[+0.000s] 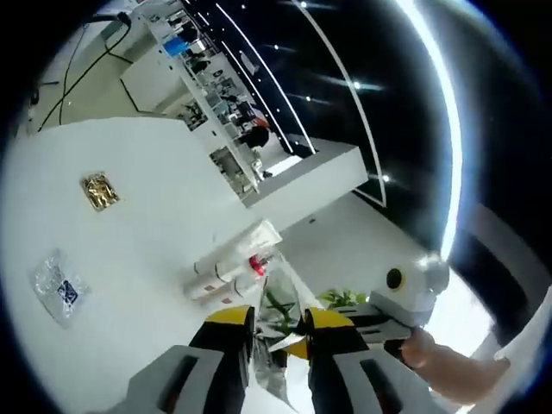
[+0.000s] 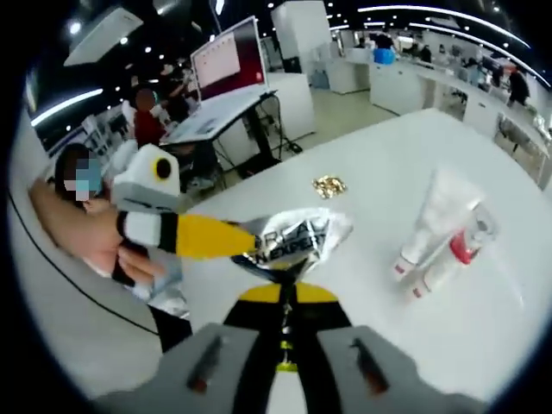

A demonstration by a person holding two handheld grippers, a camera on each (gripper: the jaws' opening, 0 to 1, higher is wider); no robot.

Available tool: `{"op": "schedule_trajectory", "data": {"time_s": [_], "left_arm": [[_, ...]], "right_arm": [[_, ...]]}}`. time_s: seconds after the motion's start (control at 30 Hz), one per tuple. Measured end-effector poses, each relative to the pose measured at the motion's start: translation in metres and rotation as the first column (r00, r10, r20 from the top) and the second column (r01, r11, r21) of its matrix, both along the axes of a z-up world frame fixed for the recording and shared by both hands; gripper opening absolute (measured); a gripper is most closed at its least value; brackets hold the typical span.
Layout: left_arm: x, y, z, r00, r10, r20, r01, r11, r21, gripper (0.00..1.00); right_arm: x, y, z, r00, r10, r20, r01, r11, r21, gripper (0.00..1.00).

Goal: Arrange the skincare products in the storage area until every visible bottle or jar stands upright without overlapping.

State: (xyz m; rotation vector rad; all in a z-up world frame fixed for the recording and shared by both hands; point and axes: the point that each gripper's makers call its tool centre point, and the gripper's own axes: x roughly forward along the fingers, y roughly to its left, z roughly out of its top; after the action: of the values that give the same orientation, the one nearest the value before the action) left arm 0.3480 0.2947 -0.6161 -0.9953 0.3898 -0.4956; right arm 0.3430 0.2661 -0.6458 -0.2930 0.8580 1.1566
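While both my left tool (image 1: 278, 338) and right tool (image 2: 285, 278) pinch the crinkled silver foil sachet (image 2: 297, 239) above the white worktop (image 1: 129, 285), two white tubes (image 2: 440, 233) beyond it lie flat, so arranging seems barely begun.

Two white tubes (image 2: 435, 235) lie flat, side by side and touching, on the white table (image 2: 483, 336).

Open-plan lab (white workbenches (image 2: 448, 82), monitor (image 2: 228, 56))

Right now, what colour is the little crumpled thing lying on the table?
Gold: the crumpled wrapper on the white table, clearest in the left gripper view.
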Motion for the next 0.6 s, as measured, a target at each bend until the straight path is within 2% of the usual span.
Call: {"op": "schedule_trajectory", "data": {"time_s": [0.07,0.2,0.3,0.37,0.43,0.5,0.6], "left_arm": [[-0.005,-0.012,0.004,0.999,-0.04,-0.025,0.039,0.998,-0.052,0.17],[-0.01,-0.024,0.008,0.997,-0.069,-0.032,0.068,0.997,-0.036,0.13],[-0.012,-0.026,0.016,0.998,-0.066,-0.009,0.065,0.997,-0.036,0.05],[-0.012,-0.028,0.019,0.997,-0.077,-0.012,0.077,0.996,-0.042,0.03],[-0.014,-0.033,0.024,0.995,-0.104,0.009,0.104,0.994,-0.015,0.02],[-0.017,-0.036,0.027,0.993,-0.118,0.015,0.119,0.993,-0.012,0.01],[-0.019,-0.037,0.027,0.992,-0.129,0.011,0.129,0.992,-0.015,0.0]], "right_arm": [[-0.004,-0.007,0.0,1.0,-0.004,0.012,0.004,1.0,-0.011,0.03],[-0.012,-0.018,0.003,1.0,-0.011,0.014,0.012,1.0,-0.013,0.04],[-0.022,-0.023,0.004,0.999,-0.024,-0.03,0.025,0.999,0.025,0.05],[-0.026,-0.025,0.005,0.999,-0.027,-0.034,0.029,0.999,0.045,0.07],[-0.028,-0.028,0.007,0.999,-0.033,-0.033,0.035,0.997,0.065,0.09],[-0.028,-0.032,0.007,0.999,-0.037,-0.03,0.039,0.997,0.074,0.15],[-0.031,-0.039,0.005,1.0,-0.028,0.0,0.028,0.996,0.081,0.29]]}}
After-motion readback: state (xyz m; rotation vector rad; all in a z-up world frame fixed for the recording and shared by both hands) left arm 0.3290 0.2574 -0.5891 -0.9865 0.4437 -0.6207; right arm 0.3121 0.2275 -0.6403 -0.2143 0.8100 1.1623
